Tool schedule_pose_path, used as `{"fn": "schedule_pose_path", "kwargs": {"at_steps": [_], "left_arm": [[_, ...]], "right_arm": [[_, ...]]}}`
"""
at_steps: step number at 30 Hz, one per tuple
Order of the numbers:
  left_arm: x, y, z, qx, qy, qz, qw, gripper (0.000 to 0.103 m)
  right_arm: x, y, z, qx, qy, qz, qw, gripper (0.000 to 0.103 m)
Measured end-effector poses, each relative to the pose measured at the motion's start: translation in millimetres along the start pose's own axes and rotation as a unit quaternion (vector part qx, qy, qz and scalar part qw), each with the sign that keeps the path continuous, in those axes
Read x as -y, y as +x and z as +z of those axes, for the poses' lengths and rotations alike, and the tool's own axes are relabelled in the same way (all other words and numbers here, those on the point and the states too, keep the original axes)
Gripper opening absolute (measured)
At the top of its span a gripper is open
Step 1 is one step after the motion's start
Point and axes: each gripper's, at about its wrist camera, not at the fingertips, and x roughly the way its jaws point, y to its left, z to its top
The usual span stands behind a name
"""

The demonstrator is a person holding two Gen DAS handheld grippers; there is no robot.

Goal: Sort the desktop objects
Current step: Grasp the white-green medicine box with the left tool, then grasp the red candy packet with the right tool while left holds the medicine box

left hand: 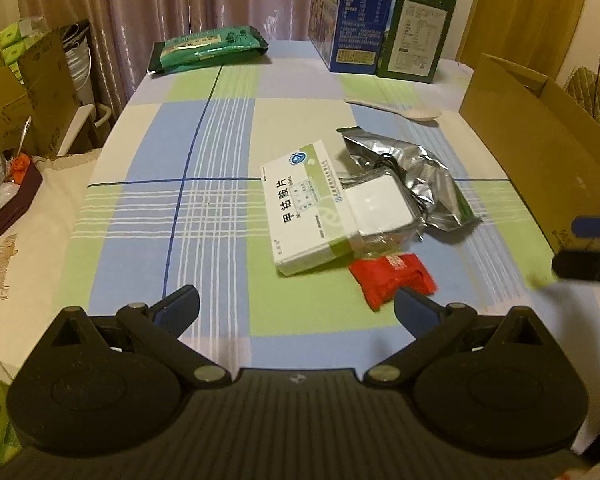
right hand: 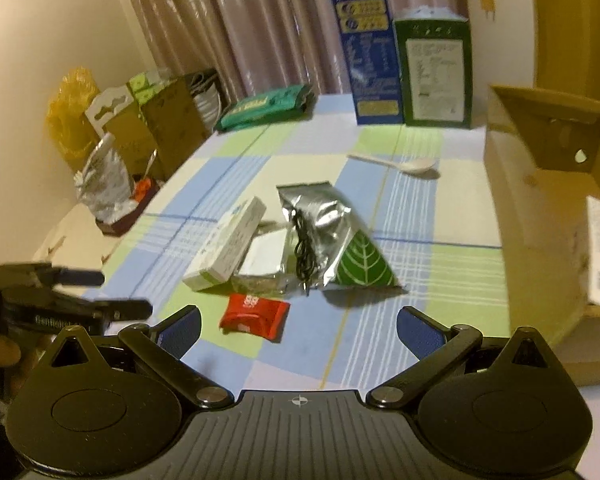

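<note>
Hovering empty, both grippers, left point(left hand: 296, 312) and right point(right hand: 298, 330), had jaws apart; pillbox point(left hand: 306, 208) half-hid a pouch point(left hand: 384, 204), cable point(right hand: 306, 254) blurry.

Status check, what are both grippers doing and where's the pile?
Left gripper open, empty. Right gripper open, empty. Medicine box, foil bag, red packet heaped mid-table, untouched. Cardboard box right. Nothing blocking.

left tool point(left hand: 296, 310) spread wide, right tool point(right hand: 298, 328) likewise
</note>
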Motion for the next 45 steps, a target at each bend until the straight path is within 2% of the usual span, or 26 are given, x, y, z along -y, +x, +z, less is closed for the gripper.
{"fn": "schedule_pose_path", "kwargs": {"at_steps": [3,5,14,19,22,25,28,33,38,45], "left_arm": [[-5.9,18.2,7.5,-0.005,-0.013,-0.014,0.9998,0.098],[-9.8,32.3,12.9,-0.016,-0.022,-0.030,0.9992,0.085],[-16.7,73.4,32.0,-0.018,-0.066,-0.070,0.9952,0.085],[-16.9,91.9,41.4,-0.027,-0.077,-0.074,0.9940,0.085],[-21.0,99.3,42.6,-0.037,-0.087,-0.076,0.9926,0.069],[-25.7,96.3,41.4,-0.040,-0.084,-0.065,0.9935,0.068],[-33.7,85.8,36.4,-0.042,-0.078,-0.038,0.9954,0.068],[-32.1,71.4,21.7,-0.054,-0.024,0.018,0.9981,0.068],[-38.5,75.1,17.7,-0.065,-0.030,0.008,0.9974,0.070],[-40.4,75.2,21.2,-0.057,-0.021,0.013,0.9981,0.071]], "right_arm": [[-0.1,17.0,-2.6,-0.011,-0.007,-0.004,1.000,0.101],[1.2,25.9,-4.8,-0.013,-0.010,-0.013,1.000,0.101],[7.4,53.4,-5.6,-0.029,-0.015,-0.022,0.999,0.101],[-1.2,67.6,-7.4,-0.043,-0.025,-0.008,0.999,0.101],[-6.0,76.1,-9.9,-0.051,-0.028,-0.002,0.998,0.101],[-11.1,83.0,-12.2,-0.057,-0.032,0.000,0.998,0.101],[-15.8,89.5,-14.4,-0.058,-0.026,0.001,0.998,0.101],[-27.0,98.5,-16.5,-0.053,-0.012,0.003,0.999,0.100],[-40.6,111.1,-17.6,-0.039,-0.013,-0.005,0.999,0.088],[-57.9,129.6,-27.9,-0.015,-0.020,-0.039,0.999,0.081]]}}
